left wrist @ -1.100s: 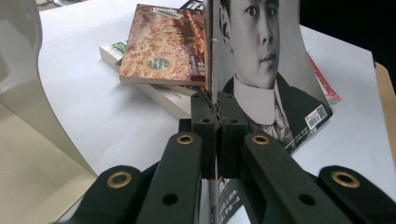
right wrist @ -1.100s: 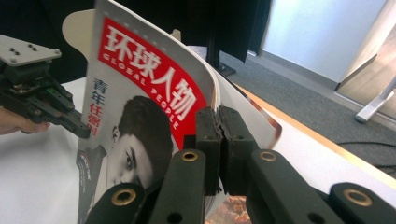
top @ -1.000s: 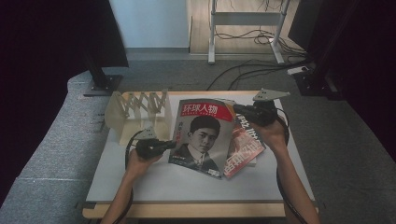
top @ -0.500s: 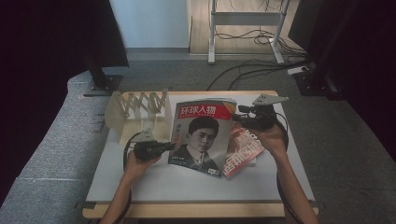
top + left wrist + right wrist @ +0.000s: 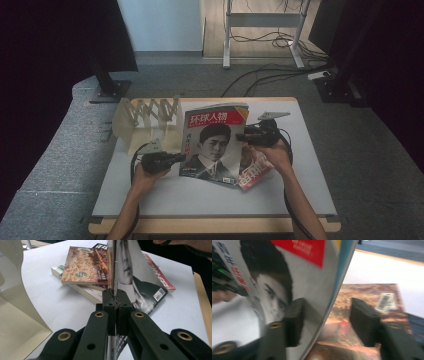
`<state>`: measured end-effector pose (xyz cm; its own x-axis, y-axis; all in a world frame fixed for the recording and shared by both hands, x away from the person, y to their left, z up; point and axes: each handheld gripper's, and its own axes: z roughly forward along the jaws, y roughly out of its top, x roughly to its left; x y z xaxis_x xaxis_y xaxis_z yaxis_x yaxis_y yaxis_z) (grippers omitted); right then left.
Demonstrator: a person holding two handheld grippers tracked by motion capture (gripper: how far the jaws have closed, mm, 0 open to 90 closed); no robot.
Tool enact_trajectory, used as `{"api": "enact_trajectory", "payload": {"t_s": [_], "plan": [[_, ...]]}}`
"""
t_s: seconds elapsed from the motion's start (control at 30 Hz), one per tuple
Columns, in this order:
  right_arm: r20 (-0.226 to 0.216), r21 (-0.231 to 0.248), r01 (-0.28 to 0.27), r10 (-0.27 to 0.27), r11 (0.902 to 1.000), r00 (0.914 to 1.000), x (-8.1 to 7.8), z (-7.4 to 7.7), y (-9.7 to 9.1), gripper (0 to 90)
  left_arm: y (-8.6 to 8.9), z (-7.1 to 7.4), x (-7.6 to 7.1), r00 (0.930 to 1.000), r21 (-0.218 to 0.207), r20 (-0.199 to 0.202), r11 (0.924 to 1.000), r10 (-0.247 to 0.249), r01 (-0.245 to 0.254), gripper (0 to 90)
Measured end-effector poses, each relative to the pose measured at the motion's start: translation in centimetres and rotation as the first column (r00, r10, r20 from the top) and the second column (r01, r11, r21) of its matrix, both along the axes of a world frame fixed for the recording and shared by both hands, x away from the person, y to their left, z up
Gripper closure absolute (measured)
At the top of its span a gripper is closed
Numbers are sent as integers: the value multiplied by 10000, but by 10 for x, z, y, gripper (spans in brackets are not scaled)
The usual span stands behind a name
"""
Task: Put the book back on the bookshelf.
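High view: two grippers work one portrait magazine [image 5: 212, 142] raised near the middle of the white table [image 5: 310, 180]; the left gripper [image 5: 176, 158] is clamped tight on its left edge, while the right gripper [image 5: 241, 137], its jaws just closing, straddles the right edge with a gap at one pad. Beneath lie one red magazine [image 5: 254, 172] and, in the left gripper view, two stacked books [image 5: 85, 267]. One cream folding rack [image 5: 147, 117] stands at the table's far left corner, above grey carpet with trailing cables [image 5: 260, 75].
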<state>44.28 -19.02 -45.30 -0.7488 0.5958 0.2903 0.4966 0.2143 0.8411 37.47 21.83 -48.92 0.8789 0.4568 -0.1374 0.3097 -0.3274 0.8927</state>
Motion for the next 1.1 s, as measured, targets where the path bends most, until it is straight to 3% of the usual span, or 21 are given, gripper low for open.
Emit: {"api": "enact_trajectory", "payload": {"t_s": [0.13, 0.23, 0.33, 0.4, 0.57, 0.63, 0.73, 0.87, 0.9, 0.97, 1.1], "plan": [[-172, 687, -84, 96, 9976, 9998, 0, 0, -5, 776, 1, -1, 1, 10000, -60, -52, 10000, 49, -49, 882], [31, 711, -174, 172, 9973, 9998, -3, 6, -8, 832, 3, -2, 1, 9999, -261, -137, 9996, 99, -102, 881], [254, 523, -213, 200, 9984, 9995, -6, 10, -6, 845, 4, -2, 1, 9996, -376, -225, 9992, 153, -162, 880], [641, 261, -227, 210, 9994, 9977, -11, 19, -1, 857, 7, -2, 1, 9993, -472, -310, 9986, 212, -226, 879], [1086, 353, -181, 141, 9992, 9940, -17, 34, 4, 863, 9, 3, 2, 9992, -858, -67, 9955, 404, -408, 877], [1512, 428, -224, 157, 9988, 9884, -22, 50, 6, 865, 9, 8, 1, 9988, -1022, 201, 9938, 454, -431, 875], [1785, 266, -303, 250, 9992, 9836, -28, 59, 8, 865, 7, 5, -1, 9983, -775, 364, 9961, 453, -423, 866], [1935, 278, -417, 355, 9987, 9805, -33, 59, 11, 866, 6, 1, -3, 9981, -682, 424, 9968, 445, -415, 842], [2007, 208, -466, 415, 9987, 9788, -34, 59, 13, 866, 4, 1, -5, 9978, -470, 568, 9984, 335, -308, 826], [2041, 120, -499, 465, 9987, 9779, -34, 60, 14, 866, 1, 3, -6, 9972, -134, 730, 9998, 184, -174, 798], [2065, -60, -497, 499, 9987, 9772, -36, 58, 15, 865, -6, 11, -6, 9955, -45, 936, 9999, 145, -142, 732]]}}
